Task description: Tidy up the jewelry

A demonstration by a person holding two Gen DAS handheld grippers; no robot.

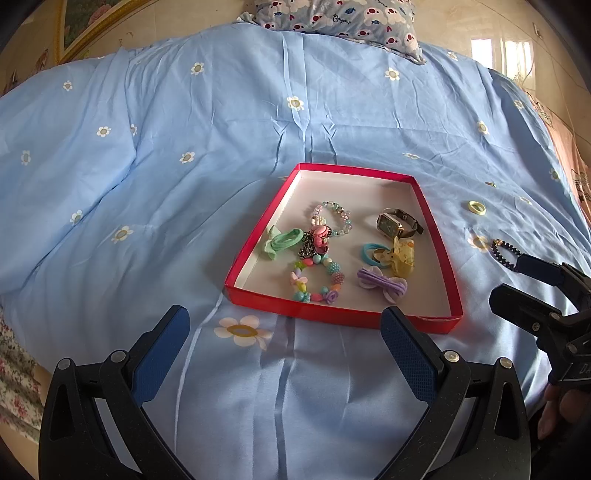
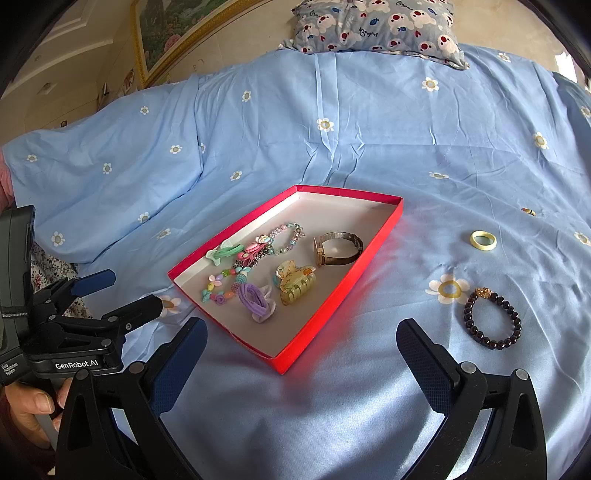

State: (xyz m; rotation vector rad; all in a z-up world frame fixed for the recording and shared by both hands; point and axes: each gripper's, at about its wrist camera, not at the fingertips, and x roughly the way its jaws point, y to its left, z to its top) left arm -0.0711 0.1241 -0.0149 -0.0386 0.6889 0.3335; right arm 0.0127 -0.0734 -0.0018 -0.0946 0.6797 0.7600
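Two pairs of tongs, our left tongs (image 1: 284, 345) and right tongs (image 2: 301, 360), hang wide apart and empty above the bed (image 1: 184, 147). Most jewelry lies in the red tray (image 2: 338, 299). Only our right view shows the whole dark bead bracelet (image 2: 493, 319) beside the pale ring (image 2: 483, 241); our left view hides part of it.

Home bedroom, bed with blue floral duvet (image 1: 221, 147), patterned pillow (image 2: 380, 26), framed painting (image 2: 173, 33)
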